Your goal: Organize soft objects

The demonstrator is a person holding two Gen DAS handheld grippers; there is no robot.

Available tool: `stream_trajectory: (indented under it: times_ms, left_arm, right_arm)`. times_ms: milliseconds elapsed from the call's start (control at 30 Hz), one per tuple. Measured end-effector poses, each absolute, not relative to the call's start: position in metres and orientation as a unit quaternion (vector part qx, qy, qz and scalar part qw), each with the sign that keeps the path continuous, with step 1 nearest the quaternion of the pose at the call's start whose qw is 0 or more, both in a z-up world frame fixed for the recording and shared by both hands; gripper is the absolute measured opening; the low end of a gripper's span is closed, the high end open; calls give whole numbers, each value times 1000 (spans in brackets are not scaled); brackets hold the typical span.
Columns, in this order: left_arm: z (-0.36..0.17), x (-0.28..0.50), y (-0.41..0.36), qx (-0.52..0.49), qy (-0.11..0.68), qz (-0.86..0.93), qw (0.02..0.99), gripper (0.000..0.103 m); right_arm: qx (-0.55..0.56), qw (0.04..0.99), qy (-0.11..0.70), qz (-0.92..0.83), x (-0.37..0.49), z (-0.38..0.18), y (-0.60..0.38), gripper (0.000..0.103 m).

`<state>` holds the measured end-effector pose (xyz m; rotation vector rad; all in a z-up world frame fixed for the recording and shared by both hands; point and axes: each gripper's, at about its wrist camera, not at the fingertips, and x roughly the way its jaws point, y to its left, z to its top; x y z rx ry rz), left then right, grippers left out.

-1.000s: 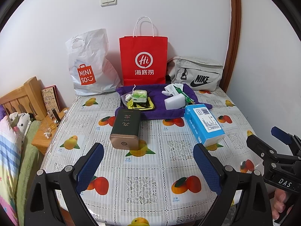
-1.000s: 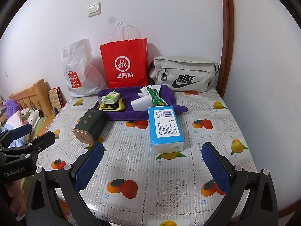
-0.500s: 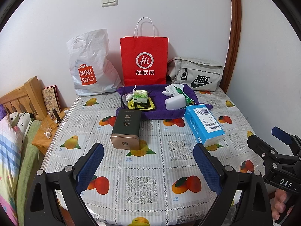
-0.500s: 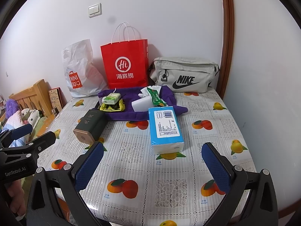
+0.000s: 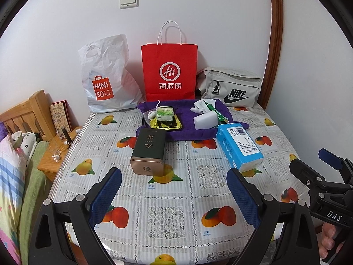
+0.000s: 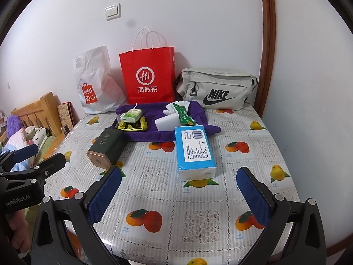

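A blue tissue pack (image 5: 239, 146) (image 6: 195, 151) lies mid-table. Behind it a purple towel (image 5: 192, 130) (image 6: 154, 132) carries a white sponge block (image 5: 205, 120) (image 6: 166, 122), a green wipes packet (image 5: 215, 110) (image 6: 183, 114), a small green tissue pack (image 5: 165, 114) (image 6: 132, 115) and a yellow pouch (image 5: 167, 124) (image 6: 132, 125). A dark green tin (image 5: 149, 152) (image 6: 107, 150) lies on its side. My left gripper (image 5: 174, 195) is open and empty above the near edge. My right gripper (image 6: 178, 195) is open and empty, short of the tissue pack.
At the back wall stand a white Miniso bag (image 5: 106, 81) (image 6: 94, 86), a red paper bag (image 5: 169, 68) (image 6: 150, 75) and a grey Nike pouch (image 5: 231, 88) (image 6: 216, 90). A fruit-print tablecloth (image 5: 172, 209) covers the table. A bed and nightstand (image 5: 50, 161) are at left.
Both views have shifted very slightly; the objects have not moved and both grippers remain open.
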<state>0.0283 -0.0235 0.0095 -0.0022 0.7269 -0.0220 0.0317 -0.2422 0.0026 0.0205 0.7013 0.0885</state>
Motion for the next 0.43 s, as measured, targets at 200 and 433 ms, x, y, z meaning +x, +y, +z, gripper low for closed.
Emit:
stream_trajectory:
  times_ms: [200, 433]
  left_arm:
    - [10, 28, -23, -1, 356, -10, 934, 96]
    - [10, 32, -20, -5, 363, -10, 932, 96]
  right_arm:
    - [9, 938, 344, 45, 32, 2, -242, 102]
    - [7, 935, 351, 47, 39, -4, -243, 102]
